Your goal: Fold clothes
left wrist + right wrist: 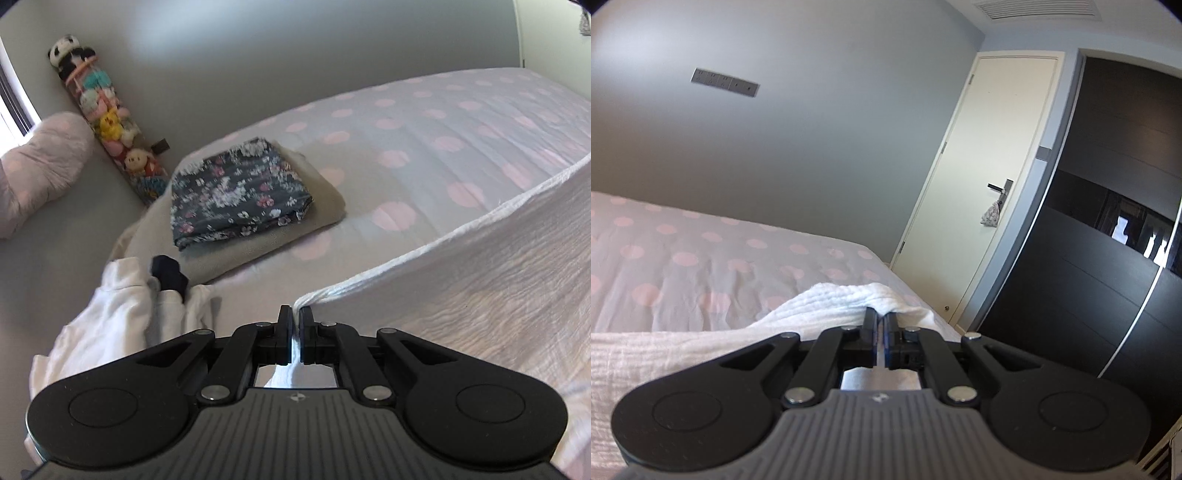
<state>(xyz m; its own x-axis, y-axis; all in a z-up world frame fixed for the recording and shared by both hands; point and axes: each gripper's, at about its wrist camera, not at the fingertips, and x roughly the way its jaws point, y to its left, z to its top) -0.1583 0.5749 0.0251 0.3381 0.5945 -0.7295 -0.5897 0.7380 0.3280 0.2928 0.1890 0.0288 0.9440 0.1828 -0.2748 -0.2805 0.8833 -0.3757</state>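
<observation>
Cloth [480, 277], one white sheet, lifted over the bed [424, 122]; left gripper [294, 314] and right gripper [880, 314] each clenched on a corner. Step: carrying the edge across for a fold. Next: lay corners even, let go. Left of the cloth: two folded pieces [236, 188] stacked, one white heap [122, 314].

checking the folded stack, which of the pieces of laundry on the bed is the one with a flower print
The dark floral garment, folded on top of the beige folded cloth. The white crinkled cloth in the grippers and the white garment beside the stack are plain.
</observation>
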